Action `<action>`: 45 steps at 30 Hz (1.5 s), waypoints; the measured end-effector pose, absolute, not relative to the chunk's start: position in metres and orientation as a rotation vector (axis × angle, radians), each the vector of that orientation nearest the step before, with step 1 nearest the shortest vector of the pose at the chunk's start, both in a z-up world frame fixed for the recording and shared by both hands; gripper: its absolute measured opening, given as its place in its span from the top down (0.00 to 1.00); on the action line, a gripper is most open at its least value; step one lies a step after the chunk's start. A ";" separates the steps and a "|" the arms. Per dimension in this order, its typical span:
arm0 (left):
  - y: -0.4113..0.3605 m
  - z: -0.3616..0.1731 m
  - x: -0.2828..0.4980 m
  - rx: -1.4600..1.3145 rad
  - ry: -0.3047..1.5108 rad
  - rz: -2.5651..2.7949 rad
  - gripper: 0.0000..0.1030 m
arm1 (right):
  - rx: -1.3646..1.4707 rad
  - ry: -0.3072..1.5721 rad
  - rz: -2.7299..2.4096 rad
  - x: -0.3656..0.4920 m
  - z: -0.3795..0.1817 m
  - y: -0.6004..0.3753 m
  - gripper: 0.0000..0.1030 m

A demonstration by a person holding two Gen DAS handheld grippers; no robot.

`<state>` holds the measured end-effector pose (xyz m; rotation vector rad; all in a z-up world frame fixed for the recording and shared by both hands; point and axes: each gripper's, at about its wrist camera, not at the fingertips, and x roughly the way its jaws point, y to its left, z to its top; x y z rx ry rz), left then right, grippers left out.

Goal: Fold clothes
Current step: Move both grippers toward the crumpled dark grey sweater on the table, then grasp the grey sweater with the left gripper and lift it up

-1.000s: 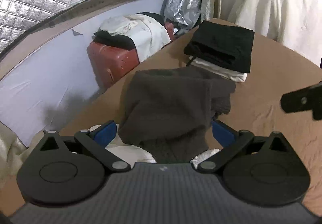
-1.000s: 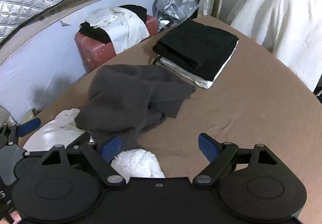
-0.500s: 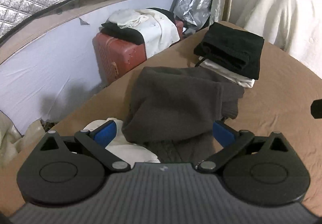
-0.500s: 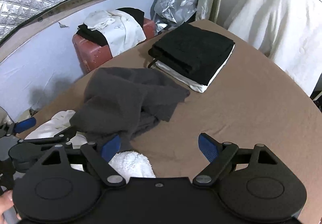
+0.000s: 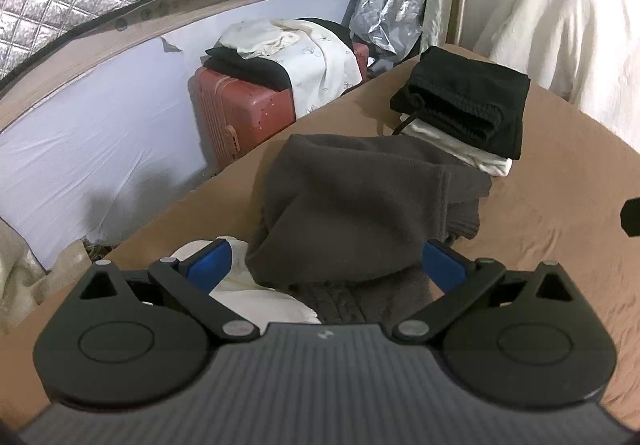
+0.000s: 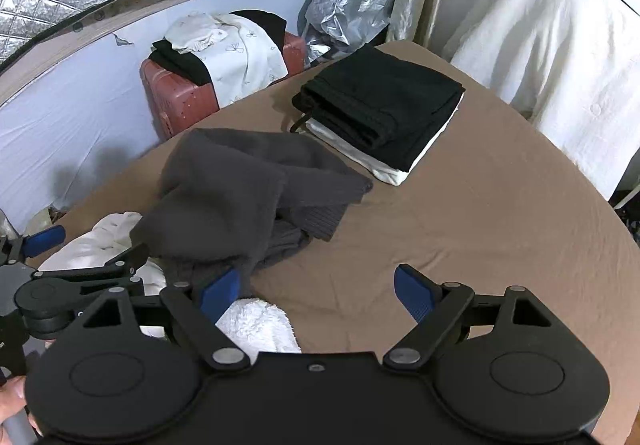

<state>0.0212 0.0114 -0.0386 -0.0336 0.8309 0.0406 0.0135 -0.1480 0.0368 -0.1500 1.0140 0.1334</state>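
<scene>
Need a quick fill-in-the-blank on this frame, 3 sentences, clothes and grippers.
1. The folded black garment lies on top of a folded ____ one.
2. The crumpled grey sweater lies partly over a heap of ____ laundry.
3. The right gripper hangs above the brown sheet with its jaws ____, gripping nothing.

Missing words: white; white; open

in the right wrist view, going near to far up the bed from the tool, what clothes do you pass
White fluffy garment by the right tool → crumpled dark grey sweater → folded stack, black garment on top of a white one, at the far end of the bed.
</scene>
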 end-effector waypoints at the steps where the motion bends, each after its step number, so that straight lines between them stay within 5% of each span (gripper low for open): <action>1: 0.010 -0.038 0.021 -0.031 0.833 0.035 0.00 | -0.149 1.013 0.133 0.013 0.037 -0.148 0.14; 24: 0.012 -0.042 0.025 -0.019 0.844 0.045 0.00 | -0.247 1.049 0.111 0.027 0.031 -0.144 0.14; 45: 0.054 -0.115 0.093 -0.211 0.888 0.151 0.00 | -0.387 1.184 0.277 0.097 -0.017 -0.140 0.15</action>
